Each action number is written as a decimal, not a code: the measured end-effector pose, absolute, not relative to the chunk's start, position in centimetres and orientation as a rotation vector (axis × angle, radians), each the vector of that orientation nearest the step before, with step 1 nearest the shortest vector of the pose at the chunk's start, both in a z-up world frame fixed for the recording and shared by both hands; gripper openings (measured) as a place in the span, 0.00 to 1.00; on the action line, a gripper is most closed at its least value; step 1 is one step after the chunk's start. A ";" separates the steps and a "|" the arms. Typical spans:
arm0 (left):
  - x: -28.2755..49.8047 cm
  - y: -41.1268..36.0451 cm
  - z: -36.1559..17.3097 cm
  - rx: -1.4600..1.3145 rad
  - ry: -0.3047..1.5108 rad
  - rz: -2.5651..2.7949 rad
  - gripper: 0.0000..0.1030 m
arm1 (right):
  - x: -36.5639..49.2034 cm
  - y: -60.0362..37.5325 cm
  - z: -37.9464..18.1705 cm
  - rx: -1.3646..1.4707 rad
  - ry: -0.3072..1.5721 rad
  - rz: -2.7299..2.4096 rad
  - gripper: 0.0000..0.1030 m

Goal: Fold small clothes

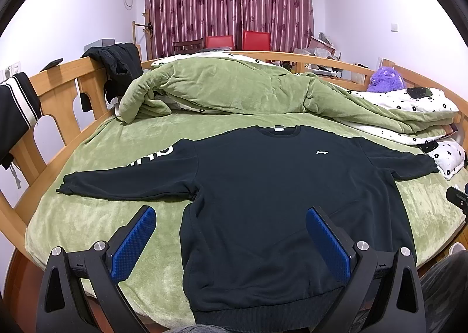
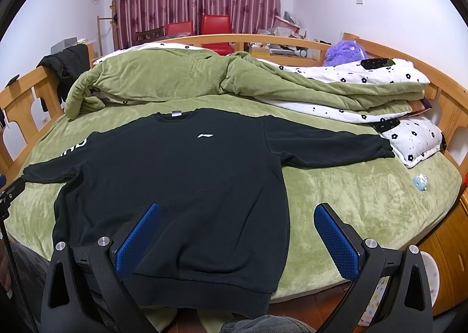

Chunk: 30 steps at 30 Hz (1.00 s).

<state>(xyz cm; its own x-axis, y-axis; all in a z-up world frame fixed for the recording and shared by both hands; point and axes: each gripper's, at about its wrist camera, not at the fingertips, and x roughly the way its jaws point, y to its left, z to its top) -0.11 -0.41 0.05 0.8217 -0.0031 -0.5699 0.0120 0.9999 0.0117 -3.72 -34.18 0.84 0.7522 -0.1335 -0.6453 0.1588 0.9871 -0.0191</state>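
Note:
A black sweatshirt [image 1: 278, 186] [image 2: 175, 175] lies flat and face up on the green bed cover, sleeves spread to both sides, hem toward me. A small white logo [image 1: 321, 152] marks its chest, and white letters run along its left sleeve [image 1: 122, 178]. My left gripper [image 1: 229, 217] hovers open above the lower left part of the sweatshirt, nothing between its blue pads [image 1: 137, 240]. My right gripper [image 2: 237, 214] is open too, above the lower right edge of the sweatshirt, its blue pads [image 2: 336, 242] bare. The right gripper's edge [image 1: 457, 200] shows at the left wrist view's right border.
A bunched green quilt [image 1: 234, 90] and white flowered bedding [image 2: 365, 78] fill the far half of the bed. A wooden bed frame [image 1: 55, 93] rings it, with dark clothes [image 1: 120, 66] draped over the rail. A small blue-white object [image 2: 420, 181] lies on the cover at right. A purple plush [image 2: 345, 52] sits far right.

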 end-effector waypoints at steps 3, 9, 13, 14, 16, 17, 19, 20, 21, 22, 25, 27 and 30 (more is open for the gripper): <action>-0.1 -0.4 0.0 0.014 0.607 -0.008 1.00 | -3.8 -34.3 0.8 0.037 0.702 -0.160 1.00; -0.1 -0.5 0.0 0.013 0.607 -0.008 1.00 | -3.8 -33.8 1.1 0.040 0.703 -0.160 1.00; -0.1 -0.5 0.0 0.015 0.606 -0.005 1.00 | -3.8 -33.7 1.1 0.041 0.701 -0.158 1.00; -0.2 -0.5 0.0 0.014 0.605 -0.003 1.00 | -3.7 -33.7 1.4 0.043 0.700 -0.155 1.00; -0.4 -0.6 0.0 0.013 0.605 0.000 1.00 | -3.9 -34.1 1.4 0.046 0.695 -0.148 1.00; -0.4 -0.6 0.0 0.014 0.605 -0.001 1.00 | -4.0 -33.7 1.7 0.046 0.692 -0.143 1.00; -0.6 -0.5 0.0 0.020 0.603 0.003 1.00 | -4.1 -33.3 2.1 0.044 0.686 -0.132 1.00; -0.7 -0.5 -0.1 0.025 0.602 0.004 1.00 | -4.1 -33.1 2.2 0.044 0.680 -0.125 1.00; -0.8 -0.4 0.0 0.033 0.603 0.011 1.00 | -4.1 -33.0 2.3 0.044 0.673 -0.117 1.00; -0.9 -0.3 0.0 0.038 0.603 0.020 1.00 | -4.4 -33.4 2.1 0.045 0.668 -0.112 1.00; -1.0 0.0 0.3 0.060 0.612 0.038 1.00 | -4.5 -33.3 2.3 0.054 0.661 -0.088 1.00; -1.0 0.4 0.7 0.054 0.616 0.047 1.00 | -4.6 -33.0 2.6 0.055 0.657 -0.067 1.00; -1.0 1.7 1.1 0.018 0.618 0.045 1.00 | -4.8 -32.6 3.2 0.050 0.641 -0.049 1.00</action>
